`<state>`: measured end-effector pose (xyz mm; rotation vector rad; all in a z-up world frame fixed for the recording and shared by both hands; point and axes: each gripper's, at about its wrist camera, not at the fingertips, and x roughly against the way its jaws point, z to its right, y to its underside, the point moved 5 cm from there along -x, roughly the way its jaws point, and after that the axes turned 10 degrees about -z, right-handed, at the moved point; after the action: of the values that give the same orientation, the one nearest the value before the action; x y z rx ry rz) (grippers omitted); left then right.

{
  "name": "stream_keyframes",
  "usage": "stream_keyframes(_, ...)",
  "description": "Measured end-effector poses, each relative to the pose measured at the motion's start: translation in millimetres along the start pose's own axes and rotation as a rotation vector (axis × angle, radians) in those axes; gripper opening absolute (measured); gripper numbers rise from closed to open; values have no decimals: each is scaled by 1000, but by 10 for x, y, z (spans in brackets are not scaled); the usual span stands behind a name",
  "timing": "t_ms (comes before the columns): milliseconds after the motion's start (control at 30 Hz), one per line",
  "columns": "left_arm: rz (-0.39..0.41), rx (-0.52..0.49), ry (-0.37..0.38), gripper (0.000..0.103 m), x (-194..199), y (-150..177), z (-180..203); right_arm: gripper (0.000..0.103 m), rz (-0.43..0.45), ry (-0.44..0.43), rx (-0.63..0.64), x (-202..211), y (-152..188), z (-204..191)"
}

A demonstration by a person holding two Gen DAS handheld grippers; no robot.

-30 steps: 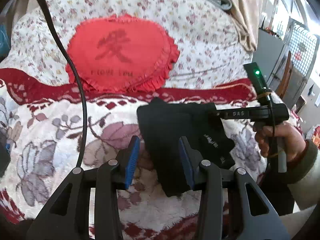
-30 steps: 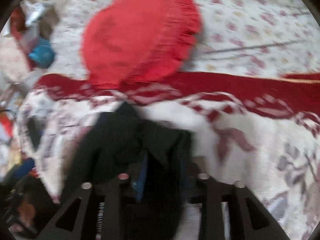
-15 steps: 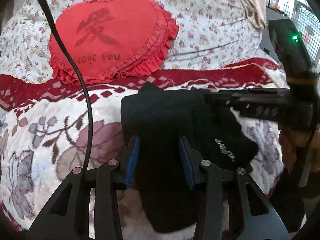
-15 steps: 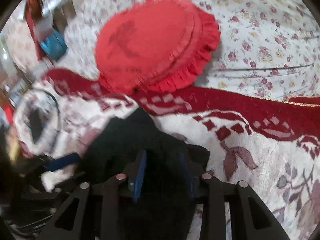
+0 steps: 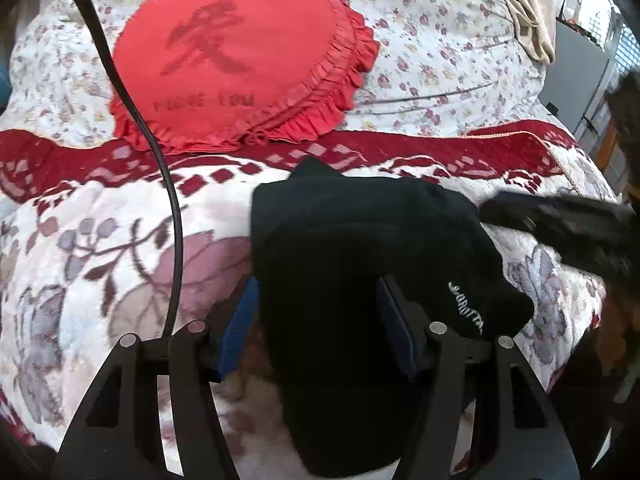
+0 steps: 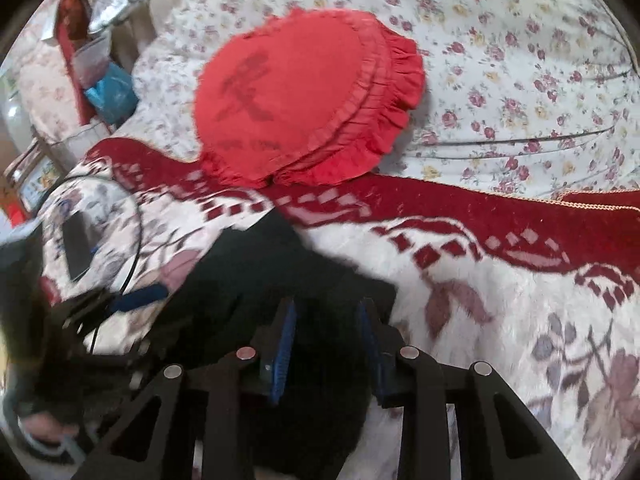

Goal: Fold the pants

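pants (image 5: 360, 264): black, already a compact folded bundle on the bed, lying on the fleece blanket (image 5: 100, 264) just below its red border; white lettering shows near the right-hand edge.
step: late fold / release, by my read. Bundle looks close to final size, one more tuck or a pat-down at most.
left gripper (image 5: 320, 320): jaws opening, medium-wide. Pants sit between the blue pads, but the pads look clear of the cloth, so it is letting go rather than holding.
right gripper (image 6: 326, 344): narrow gap, blue pads astride a fold of the pants. Cloth fills the gap, so I read it as clamped on the pants. Frame is motion-blurred, so moderate confidence.
next move: left gripper needs to back out straight without dragging the top layer. Right either lays its fold flat and releases, or carries it over for a last fold. Loose corner at the top of the bundle may need tucking.
around: red heart cushion (image 5: 240, 60) on the floral quilt (image 5: 440, 40) behind, well apart from the pants. Clutter at the bedside in the right wrist view, too blurred to name.
in the way: black cable (image 5: 176, 220) hangs across the left side just beside the left gripper, a snag risk on withdrawal. The two grippers are close over the same bundle, so collision is possible.
surface: soft bed, so the bundle can shift or spring open when released.
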<state>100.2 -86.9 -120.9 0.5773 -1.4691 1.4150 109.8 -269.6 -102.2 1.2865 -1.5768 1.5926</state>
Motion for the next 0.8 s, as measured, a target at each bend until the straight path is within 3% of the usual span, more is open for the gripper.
stream_keyframes(167,-6,16,-17,60,12,55,-14,31,-49,-4,25,-88,376,-181)
stream_keyframes(333,-12,9,-33,60,-25,116,43,30,-83,22,-16,-236,674,-65)
stream_keyframes(600,-7,8,-55,60,-21,114,77,31,-73,41,-34,-155,665,-20)
stream_keyframes(800,16,6,-82,60,63,89,66,31,12,4,-42,108,546,-112)
